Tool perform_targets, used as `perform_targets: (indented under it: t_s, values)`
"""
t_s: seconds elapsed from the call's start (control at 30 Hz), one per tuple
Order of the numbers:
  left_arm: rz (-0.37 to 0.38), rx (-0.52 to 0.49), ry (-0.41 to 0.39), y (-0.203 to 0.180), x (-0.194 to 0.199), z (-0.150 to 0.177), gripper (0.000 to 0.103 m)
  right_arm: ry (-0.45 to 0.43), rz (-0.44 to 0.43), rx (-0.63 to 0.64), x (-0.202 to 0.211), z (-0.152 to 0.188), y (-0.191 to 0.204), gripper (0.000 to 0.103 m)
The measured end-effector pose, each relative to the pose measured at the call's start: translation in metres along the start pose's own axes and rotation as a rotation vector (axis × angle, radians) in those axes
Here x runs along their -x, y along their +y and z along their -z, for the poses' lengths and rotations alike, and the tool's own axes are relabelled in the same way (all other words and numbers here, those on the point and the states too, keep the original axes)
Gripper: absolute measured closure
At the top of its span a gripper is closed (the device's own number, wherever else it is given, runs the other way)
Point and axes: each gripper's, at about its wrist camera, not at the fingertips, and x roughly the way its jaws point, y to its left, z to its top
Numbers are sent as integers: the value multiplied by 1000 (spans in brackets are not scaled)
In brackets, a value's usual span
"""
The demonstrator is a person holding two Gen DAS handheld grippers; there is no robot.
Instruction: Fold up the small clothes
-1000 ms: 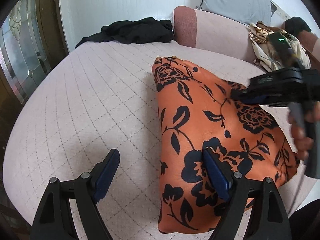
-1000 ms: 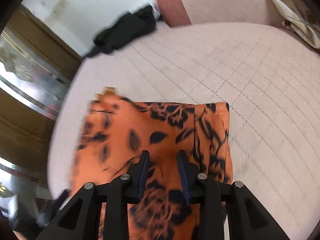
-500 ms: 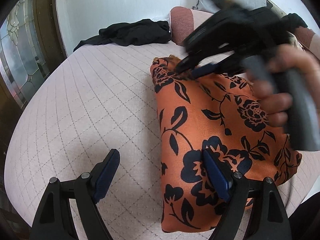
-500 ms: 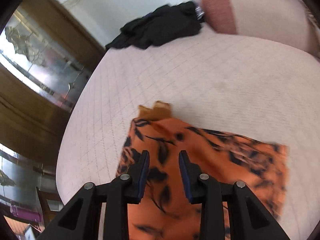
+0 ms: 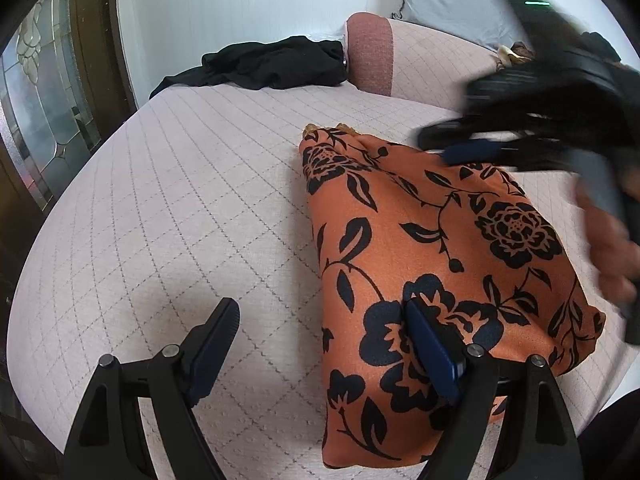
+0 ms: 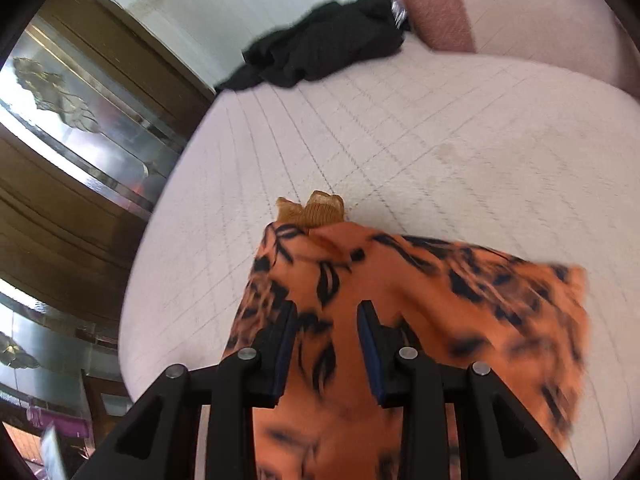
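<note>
Seemingly the fold is partway done; the orange garment with a black floral print [image 5: 432, 248], of smooth thin fabric, lies as a long doubled panel on the pale quilted bed [image 5: 192, 208], filling the centre and lower right of the left wrist view, with a small mustard-coloured scrap of cloth [image 6: 316, 210] peeking out at its far end. The left hand-held gripper [image 5: 324, 354] hovers at the bottom of that frame with its jaws wide apart, one finger over the bare bed and the other over the garment's near part, gripping nothing. The right hand-held gripper [image 6: 326, 344], blurred at the upper right of the left view, has its jaws partly apart above the fabric's far part; whether they pinch any cloth I cannot tell. By my judgement the next move calls for taking one end and laying it over the other, keeping the edges square; slippery fabric may slide. A black crumpled garment [image 5: 276, 62] lies at the upper centre, well apart.
</note>
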Motion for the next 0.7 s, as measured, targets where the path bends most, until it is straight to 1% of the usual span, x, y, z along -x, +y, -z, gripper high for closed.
perform_targets:
  t_s: [0.03, 0.13, 0.17, 0.2, 0.3, 0.33, 0.37, 0.4, 0.43, 0.47, 0.53, 0.57, 0.67, 0.7]
  values:
    - [-4, 3, -2, -1, 1, 0, 16, -26, 17, 8, 15, 9, 0, 68]
    - [-25, 7, -15, -5, 7, 1, 16, -124, 117, 67, 71, 39, 1, 68]
    - [-38, 7, -20, -7, 9, 2, 16, -138, 141, 78, 84, 47, 1, 68]
    - [-60, 0, -27, -10, 13, 3, 16, -162, 184, 89, 102, 62, 1, 68]
    - [-121, -38, -69, -22, 32, 6, 16, -216, 263, 106, 146, 98, -1, 67]
    - [-165, -55, -99, -28, 43, 6, 16, -228, 283, 110, 156, 108, 0, 62]
    - [-190, -66, -116, -32, 50, 7, 16, -248, 299, 114, 170, 120, 0, 43]
    - [-204, -82, -130, -38, 63, 8, 16, -280, 313, 118, 184, 133, 2, 35]
    - [-204, -90, -141, -42, 74, 9, 16, -313, 321, 121, 196, 142, 2, 30]
    - [-191, -94, -160, -48, 91, 12, 16, -347, 332, 127, 207, 153, 5, 30]
    - [-175, -94, -184, -53, 113, 16, 16, -367, 342, 138, 225, 170, 11, 30]
    - [-181, -93, -202, -57, 130, 17, 15, -381, 340, 133, 235, 179, 14, 30]
    - [-213, -90, -264, -63, 165, 17, 9, -407, 335, 124, 254, 191, 22, 30]
    - [-219, -88, -292, -64, 179, 16, 9, -417, 335, 124, 259, 193, 24, 30]
